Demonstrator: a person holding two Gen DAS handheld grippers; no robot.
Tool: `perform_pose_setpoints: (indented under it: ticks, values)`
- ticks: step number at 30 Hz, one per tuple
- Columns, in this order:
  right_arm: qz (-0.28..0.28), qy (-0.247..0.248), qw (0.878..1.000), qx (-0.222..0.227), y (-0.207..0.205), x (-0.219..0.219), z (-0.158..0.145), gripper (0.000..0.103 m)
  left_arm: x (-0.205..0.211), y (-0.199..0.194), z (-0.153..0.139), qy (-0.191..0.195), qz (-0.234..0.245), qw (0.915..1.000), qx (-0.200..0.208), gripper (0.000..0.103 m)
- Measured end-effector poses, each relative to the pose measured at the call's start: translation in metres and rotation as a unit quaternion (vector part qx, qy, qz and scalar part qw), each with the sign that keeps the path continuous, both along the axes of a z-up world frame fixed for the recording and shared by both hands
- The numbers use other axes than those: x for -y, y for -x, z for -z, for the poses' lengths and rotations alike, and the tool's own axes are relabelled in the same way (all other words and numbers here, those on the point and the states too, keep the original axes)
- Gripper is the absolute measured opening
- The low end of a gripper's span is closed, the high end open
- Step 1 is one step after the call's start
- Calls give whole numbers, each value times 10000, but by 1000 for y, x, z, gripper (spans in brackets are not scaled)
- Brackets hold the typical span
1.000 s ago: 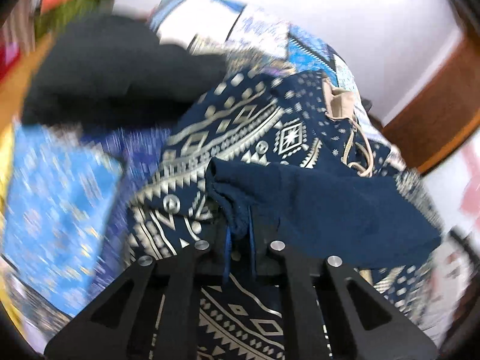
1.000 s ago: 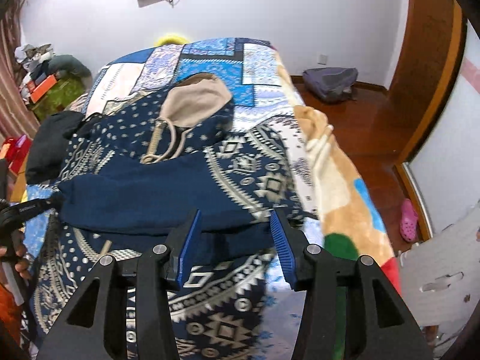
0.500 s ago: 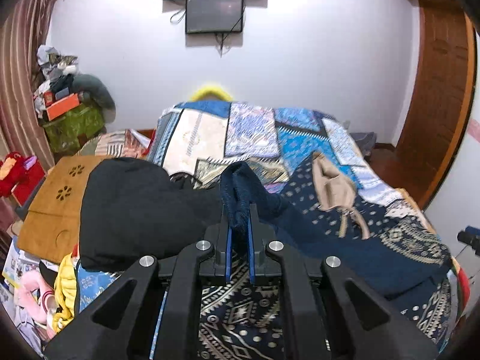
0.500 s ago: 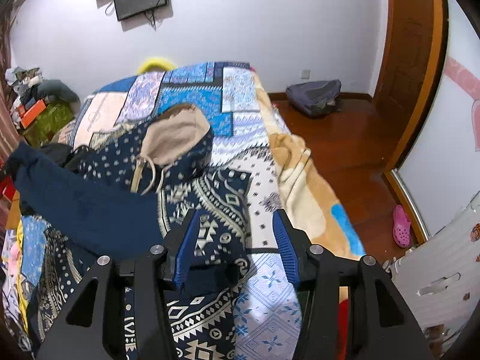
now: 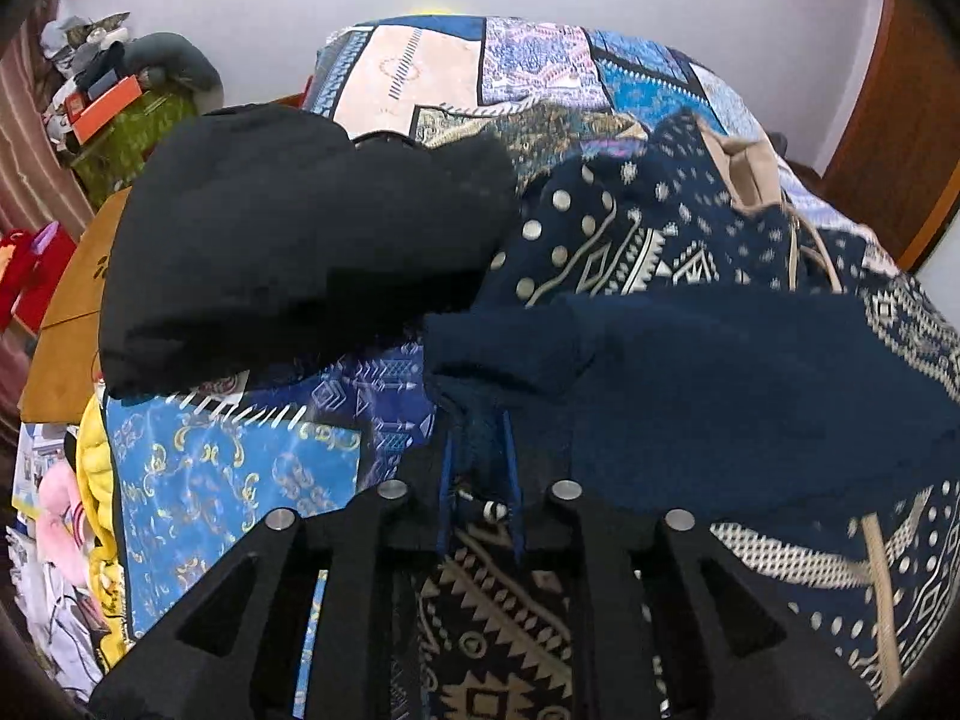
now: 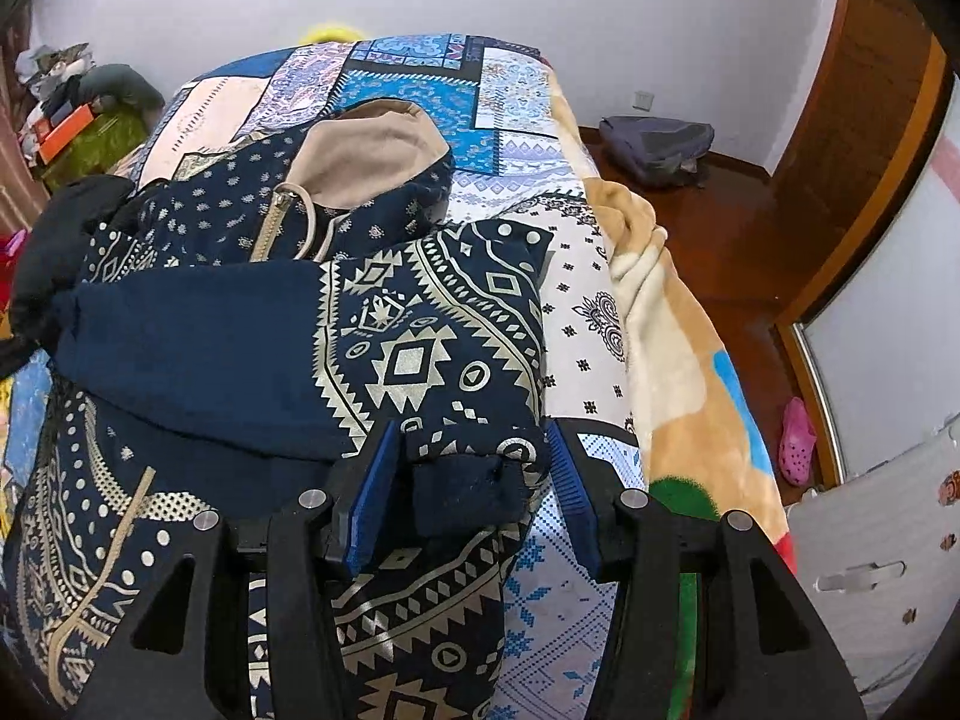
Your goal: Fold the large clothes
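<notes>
A navy hoodie with a cream geometric print (image 6: 420,348) lies on the bed, its beige-lined hood (image 6: 372,150) at the far end. Its plain navy sleeve (image 5: 720,372) is folded across the body; it also shows in the right wrist view (image 6: 192,354). My left gripper (image 5: 477,450) is shut on the sleeve's cuff at the hoodie's left side. My right gripper (image 6: 468,474) is open, its blue pads either side of a folded navy edge (image 6: 474,492) at the hoodie's right side, not pinching it.
A black garment (image 5: 288,240) lies bunched left of the hoodie. The patchwork bedspread (image 6: 420,78) covers the bed, with a fleece blanket (image 6: 672,330) at its right edge. Clutter and boxes (image 5: 108,114) stand at the left; a grey bag (image 6: 660,144) lies on the wooden floor.
My left gripper has swung the cuff down from its raised position and brought the sleeve flat across the hoodie. My right gripper stays open over the right edge.
</notes>
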State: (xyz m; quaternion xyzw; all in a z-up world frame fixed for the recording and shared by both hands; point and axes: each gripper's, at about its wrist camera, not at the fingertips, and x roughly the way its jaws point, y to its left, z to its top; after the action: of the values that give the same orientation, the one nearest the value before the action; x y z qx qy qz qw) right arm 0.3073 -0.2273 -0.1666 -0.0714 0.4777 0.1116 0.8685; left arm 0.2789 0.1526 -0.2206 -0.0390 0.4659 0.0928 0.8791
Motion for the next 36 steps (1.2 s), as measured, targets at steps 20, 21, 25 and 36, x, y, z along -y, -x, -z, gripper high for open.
perform_pose_setpoints:
  ticks: [20, 21, 25, 36]
  values:
    - [-276, -1175, 9910, 585, -75, -19, -88, 47, 50, -87, -118, -24, 795, 9905, 1122, 53]
    - [-281, -1238, 9902, 581, -84, -21, -89, 47, 56, -100, -119, -33, 849, 9901, 1118, 53]
    - [-100, -1479, 9885, 311, -127, -30, -78, 47, 79, -145, -111, 16, 1043, 9898, 969, 53]
    - [598, -1773, 9770, -1028, -245, -56, 13, 47, 99, -250, -43, 654, 936, 9932, 213, 53]
